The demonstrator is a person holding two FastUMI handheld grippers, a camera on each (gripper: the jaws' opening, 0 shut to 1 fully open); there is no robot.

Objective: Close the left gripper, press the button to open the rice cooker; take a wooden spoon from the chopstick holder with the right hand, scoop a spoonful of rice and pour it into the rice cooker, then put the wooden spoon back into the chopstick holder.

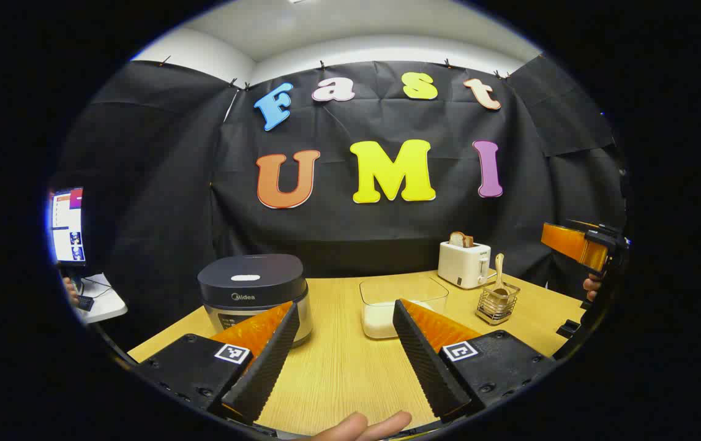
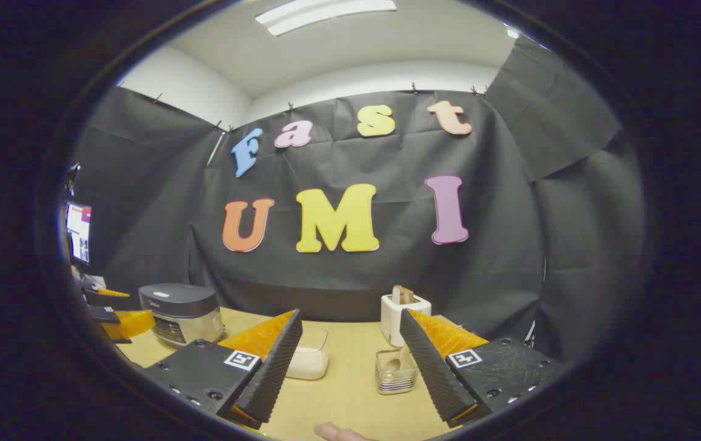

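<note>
Wooden spoon [image 1: 499, 269] stood untouched in the chopstick holder [image 1: 497, 303] beside the rice tub [image 1: 402, 306]; the rice cooker [image 1: 252, 294] sat closed at table's left. Left gripper [image 1: 344, 361] and right gripper [image 2: 350, 367] gaped empty; every step apparently remained.

Count on table, by kind:
1 cooker [image 1: 254, 295], lid shut; 1 clear rice tub [image 1: 400, 306]; 1 wire holder [image 1: 497, 303] w/ 1 spoon [image 1: 499, 271]; 1 toaster [image 1: 464, 263] w/ 1 bread slice [image 1: 461, 239]; 2 grippers, left [image 1: 345, 355] & right [image 2: 350, 361]; 1 screen [image 1: 67, 225] off to the side.
</note>
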